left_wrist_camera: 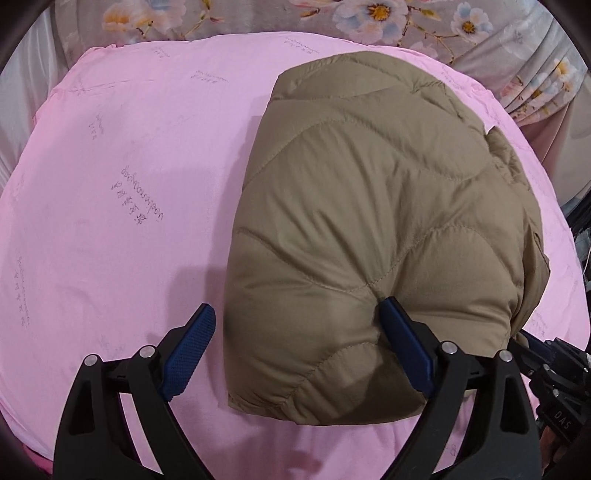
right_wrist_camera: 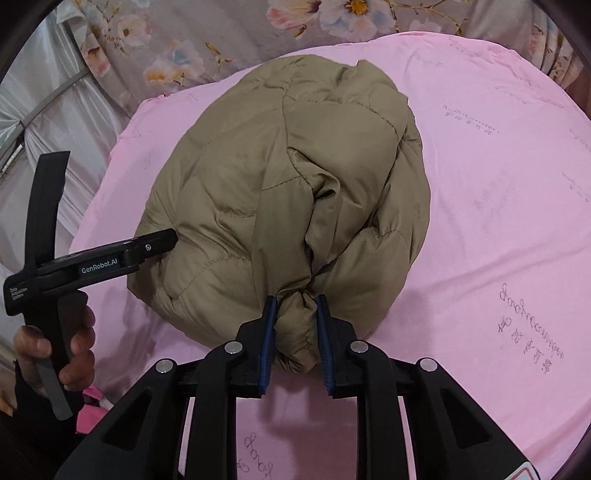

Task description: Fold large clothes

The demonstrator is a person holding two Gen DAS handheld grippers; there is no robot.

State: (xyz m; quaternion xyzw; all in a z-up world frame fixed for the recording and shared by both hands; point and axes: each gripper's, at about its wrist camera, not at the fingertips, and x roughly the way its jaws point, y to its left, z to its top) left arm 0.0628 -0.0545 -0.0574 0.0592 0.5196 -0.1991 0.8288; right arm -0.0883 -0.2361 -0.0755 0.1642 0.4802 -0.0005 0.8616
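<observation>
A khaki quilted puffer jacket [left_wrist_camera: 373, 206] lies folded in a thick bundle on the pink sheet [left_wrist_camera: 122, 192]. My left gripper [left_wrist_camera: 295, 314] is open, its jaws wide apart around the bundle's near left corner, the right pad [left_wrist_camera: 402, 339] pressing into the fabric. In the right wrist view the jacket [right_wrist_camera: 280, 177] shows with a bunched fold at its near edge. My right gripper [right_wrist_camera: 295, 306] is shut on that bunched fold. The left gripper [right_wrist_camera: 147, 247] also shows there, at the jacket's left side, held by a hand [right_wrist_camera: 55, 350].
The pink sheet [right_wrist_camera: 498, 221] covers a bed with printed script on it. A floral quilt [left_wrist_camera: 369, 18] lies along the far edge. White curtain fabric [right_wrist_camera: 33, 110] hangs at the left. The right gripper's body [left_wrist_camera: 554, 387] shows at the left wrist view's lower right.
</observation>
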